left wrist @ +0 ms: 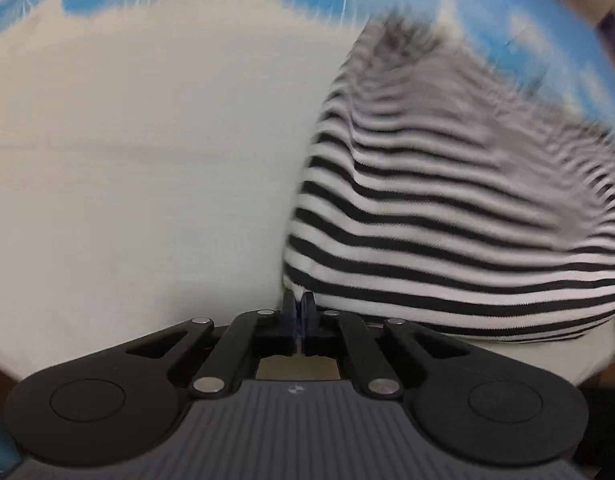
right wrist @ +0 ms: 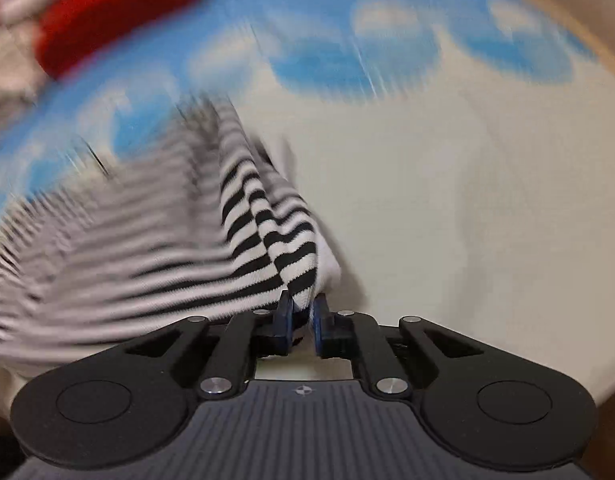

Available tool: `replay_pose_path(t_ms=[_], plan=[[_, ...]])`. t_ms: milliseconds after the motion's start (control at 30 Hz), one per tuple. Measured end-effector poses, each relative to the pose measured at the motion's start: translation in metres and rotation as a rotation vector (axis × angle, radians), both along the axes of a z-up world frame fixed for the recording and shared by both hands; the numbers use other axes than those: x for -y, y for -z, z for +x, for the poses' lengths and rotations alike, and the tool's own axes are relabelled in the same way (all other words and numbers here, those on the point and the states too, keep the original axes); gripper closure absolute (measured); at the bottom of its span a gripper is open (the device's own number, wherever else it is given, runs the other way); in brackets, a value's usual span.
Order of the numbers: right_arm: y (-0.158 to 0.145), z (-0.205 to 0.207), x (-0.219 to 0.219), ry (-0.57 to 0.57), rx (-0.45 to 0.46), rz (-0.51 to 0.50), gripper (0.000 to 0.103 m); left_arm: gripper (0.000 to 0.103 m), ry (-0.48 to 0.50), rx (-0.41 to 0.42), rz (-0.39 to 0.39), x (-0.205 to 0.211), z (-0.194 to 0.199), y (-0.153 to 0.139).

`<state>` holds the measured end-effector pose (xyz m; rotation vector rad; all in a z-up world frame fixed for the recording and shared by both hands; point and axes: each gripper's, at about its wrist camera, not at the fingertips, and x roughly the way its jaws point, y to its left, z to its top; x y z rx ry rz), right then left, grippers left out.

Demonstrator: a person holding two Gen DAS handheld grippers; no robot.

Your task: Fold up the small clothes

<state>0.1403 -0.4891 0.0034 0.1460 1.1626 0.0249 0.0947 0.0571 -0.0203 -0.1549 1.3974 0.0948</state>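
Both left tongs (left wrist: 298,304) and right tongs (right wrist: 303,308) pinch the striped garment (left wrist: 447,216); only the right view shows a red item (right wrist: 115,8).

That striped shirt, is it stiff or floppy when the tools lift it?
Probably floppy: the striped shirt bunches into folds where the right tool pinches it, and sags between that and the left tool. Likely light, since thin pinches at its edge seem enough to hold it.
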Motion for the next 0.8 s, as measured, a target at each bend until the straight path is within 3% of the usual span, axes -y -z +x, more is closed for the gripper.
replay_pose_path(t_ms=[100,200,300,433,500,567,600,667,733,800], plan=[[0.020,0.003,-0.007,-0.038,-0.103,-0.061,0.094,0.102,0.073,-0.053,0.041,0.016,-0.001,0.007],[0.021,0.004,-0.012,-0.028,-0.112,-0.082,0.091,0.100,0.059,0.031,0.075,0.017,0.004,-0.012],[0.007,0.004,-0.020,-0.010,-0.036,-0.133,0.082,0.081,-0.002,0.181,0.032,0.012,0.008,-0.039],[-0.011,0.007,-0.025,-0.023,0.102,-0.082,0.079,0.079,-0.008,0.294,-0.031,0.020,0.018,-0.058],[-0.004,0.011,-0.029,-0.056,0.101,-0.058,0.079,0.079,0.027,0.311,-0.056,0.036,0.025,-0.058],[0.009,0.014,-0.039,-0.092,0.058,-0.103,0.079,0.079,0.072,0.321,-0.057,0.051,0.029,-0.058],[0.017,0.015,-0.041,-0.103,0.025,-0.141,0.079,0.079,0.091,0.325,-0.054,0.057,0.027,-0.055],[0.026,0.021,-0.036,-0.072,0.004,-0.181,0.090,0.079,0.117,0.342,-0.047,0.069,0.032,-0.054],[0.023,0.025,-0.029,-0.003,0.044,-0.170,0.097,0.079,0.112,0.364,-0.043,0.079,0.042,-0.047],[0.017,0.028,-0.028,0.040,0.101,-0.219,0.097,0.077,0.085,0.399,-0.029,0.087,0.051,-0.045]])
